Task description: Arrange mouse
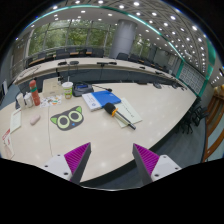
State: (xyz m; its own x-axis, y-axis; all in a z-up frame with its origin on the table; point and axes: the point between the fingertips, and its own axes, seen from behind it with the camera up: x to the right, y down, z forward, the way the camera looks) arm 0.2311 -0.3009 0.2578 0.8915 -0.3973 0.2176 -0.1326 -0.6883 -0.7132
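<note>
My gripper [112, 160] is held high over a pale table [100, 140], open, with nothing between its magenta pads [76, 156]. Well beyond the fingers, to the left, lies a green and black mouse mat [67, 119] with two round eye shapes. Ahead and slightly right, a small dark object [112, 110] rests on white papers [124, 113]; I cannot tell whether it is the mouse. No other mouse shows.
A blue book [101, 98] lies beyond the papers, with a teal box [82, 88] behind it. Bottles and small items [30, 96] stand at the far left. More desks and chairs [110, 62] fill the room behind.
</note>
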